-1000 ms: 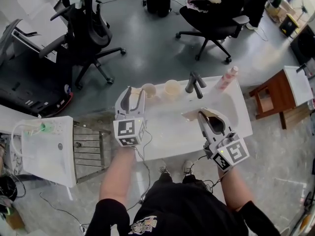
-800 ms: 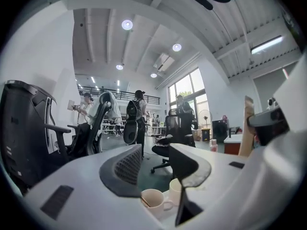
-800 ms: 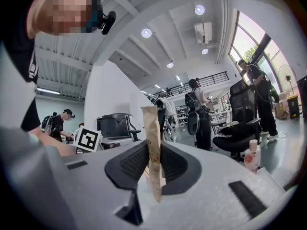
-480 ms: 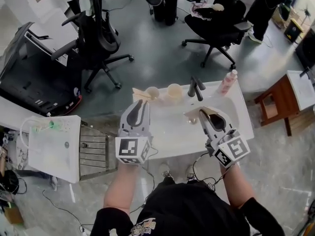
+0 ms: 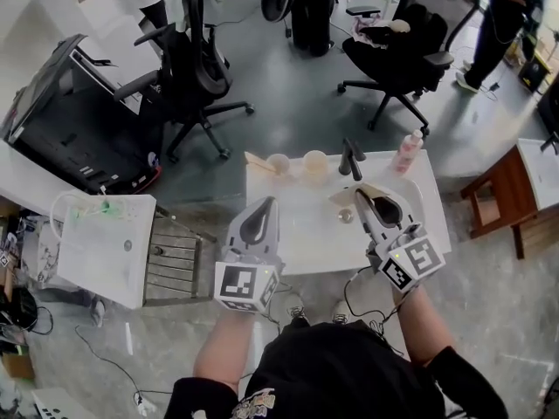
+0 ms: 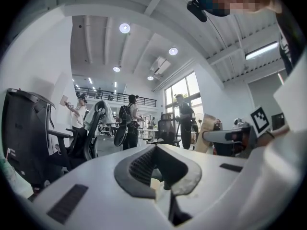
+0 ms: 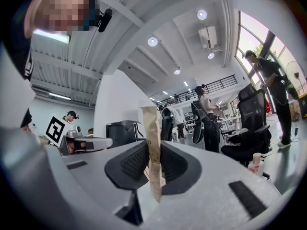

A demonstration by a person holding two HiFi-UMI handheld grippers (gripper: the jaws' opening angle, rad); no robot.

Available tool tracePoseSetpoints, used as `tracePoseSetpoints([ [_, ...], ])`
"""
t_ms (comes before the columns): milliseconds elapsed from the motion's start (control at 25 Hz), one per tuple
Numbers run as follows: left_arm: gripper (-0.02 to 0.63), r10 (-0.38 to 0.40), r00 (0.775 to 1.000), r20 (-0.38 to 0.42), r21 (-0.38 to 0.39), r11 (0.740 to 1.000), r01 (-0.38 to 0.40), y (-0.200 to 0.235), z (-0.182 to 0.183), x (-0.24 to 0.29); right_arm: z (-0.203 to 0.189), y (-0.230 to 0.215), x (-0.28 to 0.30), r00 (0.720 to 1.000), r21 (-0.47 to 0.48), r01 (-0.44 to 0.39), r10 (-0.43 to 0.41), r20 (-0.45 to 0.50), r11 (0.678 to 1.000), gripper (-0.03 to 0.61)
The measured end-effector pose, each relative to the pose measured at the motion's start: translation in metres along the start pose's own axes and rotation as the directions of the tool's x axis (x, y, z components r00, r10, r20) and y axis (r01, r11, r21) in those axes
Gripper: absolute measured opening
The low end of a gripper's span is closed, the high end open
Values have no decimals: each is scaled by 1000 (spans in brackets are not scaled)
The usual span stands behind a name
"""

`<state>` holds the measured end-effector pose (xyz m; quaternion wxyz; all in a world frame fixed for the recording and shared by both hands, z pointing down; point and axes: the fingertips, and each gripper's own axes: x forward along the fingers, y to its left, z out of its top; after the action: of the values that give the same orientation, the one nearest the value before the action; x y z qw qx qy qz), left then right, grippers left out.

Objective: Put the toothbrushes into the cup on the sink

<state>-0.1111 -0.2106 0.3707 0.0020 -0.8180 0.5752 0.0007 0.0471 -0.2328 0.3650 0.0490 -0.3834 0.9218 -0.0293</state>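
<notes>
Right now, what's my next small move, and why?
Probably carry the right claw toward a pale round cup on the back rim of the white sink: it grips a brown paper-wrapped toothbrush, while the left claw has just closed on nothing.

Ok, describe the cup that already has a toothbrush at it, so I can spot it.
Find the white sink in the head view; along its far edge, left of the dark faucet, stand two pale cups. It is the left cup, not the right cup, the only one with a tan wrapped toothbrush poking out to its left.
</notes>
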Motion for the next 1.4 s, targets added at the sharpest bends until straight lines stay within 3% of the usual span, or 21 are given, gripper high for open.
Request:
tracePoseSetpoints([
  [400, 5, -13, 1000, 16, -14, 1000, 13, -40, 10, -27, 22, 9, -19, 998, -28, -55, 56, 27, 998, 74],
  [720, 5, 15, 1000, 27, -16, 1000, -15, -46, 15, -41, 30, 14, -34, 997, -32, -64, 66, 42, 997, 74],
  [1400, 5, -17, 1000, 5, -29, 999, 17, -50, 4, -45, 23, 10, -29, 998, -35, -47, 48, 27, 998, 74],
])
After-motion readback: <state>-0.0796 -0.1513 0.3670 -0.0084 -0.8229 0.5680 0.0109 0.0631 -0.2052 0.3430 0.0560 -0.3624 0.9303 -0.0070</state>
